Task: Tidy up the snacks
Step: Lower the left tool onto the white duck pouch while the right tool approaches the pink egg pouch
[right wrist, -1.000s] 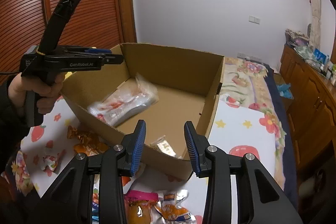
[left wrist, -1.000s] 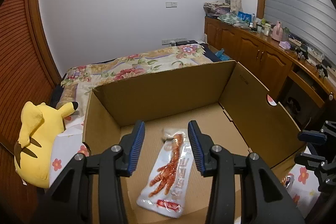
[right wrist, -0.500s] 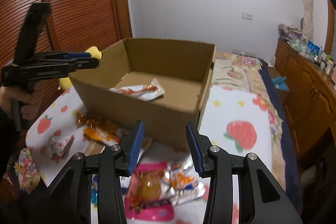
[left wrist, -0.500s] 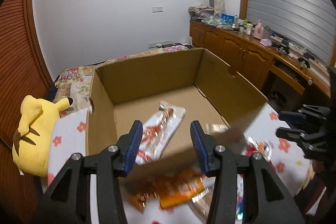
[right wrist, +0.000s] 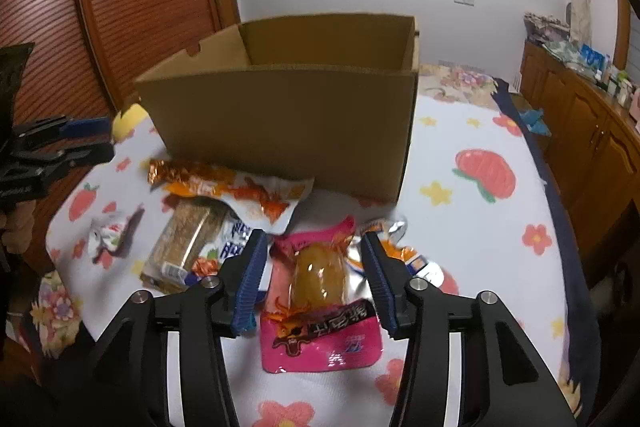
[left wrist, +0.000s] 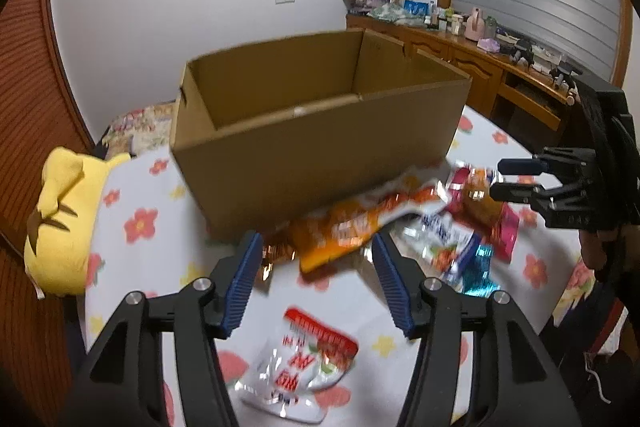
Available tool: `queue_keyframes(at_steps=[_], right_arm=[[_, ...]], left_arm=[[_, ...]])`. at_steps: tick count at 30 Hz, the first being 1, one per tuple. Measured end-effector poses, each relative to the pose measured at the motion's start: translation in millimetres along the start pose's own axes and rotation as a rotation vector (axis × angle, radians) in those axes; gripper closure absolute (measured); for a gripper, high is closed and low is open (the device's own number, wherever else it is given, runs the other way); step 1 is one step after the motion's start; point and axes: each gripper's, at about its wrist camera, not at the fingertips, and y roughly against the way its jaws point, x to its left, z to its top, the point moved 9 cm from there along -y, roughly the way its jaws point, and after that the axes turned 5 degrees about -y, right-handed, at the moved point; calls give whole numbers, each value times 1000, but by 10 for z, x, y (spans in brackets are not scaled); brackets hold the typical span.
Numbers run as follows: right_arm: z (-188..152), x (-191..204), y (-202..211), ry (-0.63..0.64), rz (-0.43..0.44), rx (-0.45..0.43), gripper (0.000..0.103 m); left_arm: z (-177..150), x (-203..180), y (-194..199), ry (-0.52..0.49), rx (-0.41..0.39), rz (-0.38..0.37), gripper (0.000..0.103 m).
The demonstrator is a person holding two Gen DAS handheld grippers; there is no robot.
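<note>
An open cardboard box (left wrist: 320, 147) stands on the flowered cloth; it also shows in the right wrist view (right wrist: 288, 123). Several snack packs lie in front of it. My left gripper (left wrist: 316, 279) is open and empty above the cloth, with an orange pack (left wrist: 352, 227) just ahead and a white and red pack (left wrist: 304, 367) below it. My right gripper (right wrist: 312, 279) is open, its blue fingers on either side of a pink pack (right wrist: 320, 307) holding a yellow snack. An orange and white pack (right wrist: 232, 187) and a brown bar pack (right wrist: 188, 239) lie to its left.
A yellow plush toy (left wrist: 60, 211) lies at the left of the cloth. A wooden cabinet (left wrist: 500, 67) with clutter runs along the right wall. A red-brown slatted wardrobe (right wrist: 132, 7) stands at the left. A small white wrapper (right wrist: 108, 231) lies near the cloth's left edge.
Both grippers have pulled back from over the box and dropped toward the snack packs on the cloth. The box inside is now out of sight. Both stay open.
</note>
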Motion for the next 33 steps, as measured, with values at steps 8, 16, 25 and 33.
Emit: queue_keyframes(at_steps=[8, 16, 25, 33], right_arm=[[-166, 25, -230, 7, -21, 53, 51], [-252, 6, -342, 13, -40, 67, 46], [-304, -26, -384, -28, -4, 46, 38], [-324, -40, -389, -35, -13, 46, 35]], left_arm=[[-397, 59, -41, 15, 54, -7, 38], [-684, 23, -79, 3, 98, -20, 34], [-873, 78, -117, 5, 151, -16, 34], [-988, 110, -250, 22, 188, -26, 33]])
